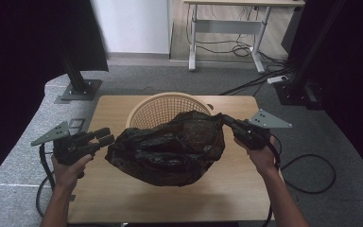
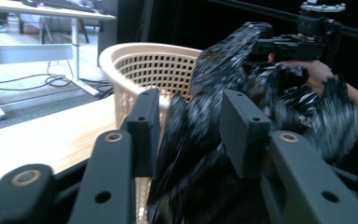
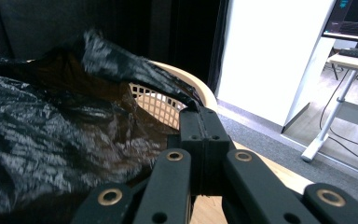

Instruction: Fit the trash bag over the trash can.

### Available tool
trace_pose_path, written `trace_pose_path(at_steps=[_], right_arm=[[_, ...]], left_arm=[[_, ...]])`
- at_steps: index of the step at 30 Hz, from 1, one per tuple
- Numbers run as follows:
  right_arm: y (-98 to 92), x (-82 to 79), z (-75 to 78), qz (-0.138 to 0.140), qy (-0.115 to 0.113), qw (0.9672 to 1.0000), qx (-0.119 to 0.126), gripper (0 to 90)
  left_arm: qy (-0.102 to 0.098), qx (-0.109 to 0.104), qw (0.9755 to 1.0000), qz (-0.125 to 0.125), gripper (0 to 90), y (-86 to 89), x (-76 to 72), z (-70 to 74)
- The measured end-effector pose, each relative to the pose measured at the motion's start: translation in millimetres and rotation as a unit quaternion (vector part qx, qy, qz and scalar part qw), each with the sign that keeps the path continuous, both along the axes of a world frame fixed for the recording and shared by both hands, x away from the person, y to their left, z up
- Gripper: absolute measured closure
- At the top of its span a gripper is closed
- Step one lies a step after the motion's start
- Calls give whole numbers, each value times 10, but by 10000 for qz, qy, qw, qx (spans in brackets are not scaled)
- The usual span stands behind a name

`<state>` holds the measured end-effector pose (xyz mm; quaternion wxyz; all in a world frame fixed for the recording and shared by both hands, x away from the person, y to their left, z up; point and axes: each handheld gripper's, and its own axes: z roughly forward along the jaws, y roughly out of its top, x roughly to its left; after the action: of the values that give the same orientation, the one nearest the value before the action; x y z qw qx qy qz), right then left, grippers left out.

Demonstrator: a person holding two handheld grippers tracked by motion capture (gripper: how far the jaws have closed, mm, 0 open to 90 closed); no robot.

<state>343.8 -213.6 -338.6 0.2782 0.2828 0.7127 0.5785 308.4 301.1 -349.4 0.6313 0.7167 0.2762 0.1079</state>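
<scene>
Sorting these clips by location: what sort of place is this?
Probably a lab or office set up for recording: a small wooden table between black curtains, a height-adjustable desk with loose cables on the floor, and a monitor.

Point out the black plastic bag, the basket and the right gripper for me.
black plastic bag [image 1: 170,149], high view, middle of its crumpled body.
basket [image 1: 163,97], high view, far rim.
right gripper [image 1: 223,117], high view, tips of its shut jaws, pinching the bag's edge.

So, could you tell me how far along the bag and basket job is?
Done: the right gripper is pinched on the black bag edge, lifting it. In hand: the left gripper stands open around the other side. Left: the bag is not yet in the basket.
</scene>
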Motion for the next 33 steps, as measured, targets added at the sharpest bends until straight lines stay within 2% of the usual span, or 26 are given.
trace_pose_path(at_steps=[5,7,12,15,20,27,30,33], right_arm=[[80,14,21,27,12,10000,-79,889],[88,12,18,24,25,10000,-77,889],[72,13,4,-7,90,9999,-74,888],[54,9,0,-8,118,9999,-68,888],[12,1,-9,-36,123,9999,-47,888],[-32,0,-16,-54,139,9999,-13,887],[-28,0,-6,-46,127,9999,-2,888],[-19,-1,16,-42,93,9999,-10,888]], left_arm=[[56,203,9995,-248,520,-151,23,143],[78,282,9991,-319,494,-210,11,159],[199,589,9971,-441,447,-346,6,127],[224,735,9962,-400,454,-389,14,103],[271,904,9952,-256,567,-412,38,90],[275,896,9954,-216,772,-375,41,87],[287,897,9951,-287,868,-367,54,81],[270,867,9954,-317,895,-355,67,91]])
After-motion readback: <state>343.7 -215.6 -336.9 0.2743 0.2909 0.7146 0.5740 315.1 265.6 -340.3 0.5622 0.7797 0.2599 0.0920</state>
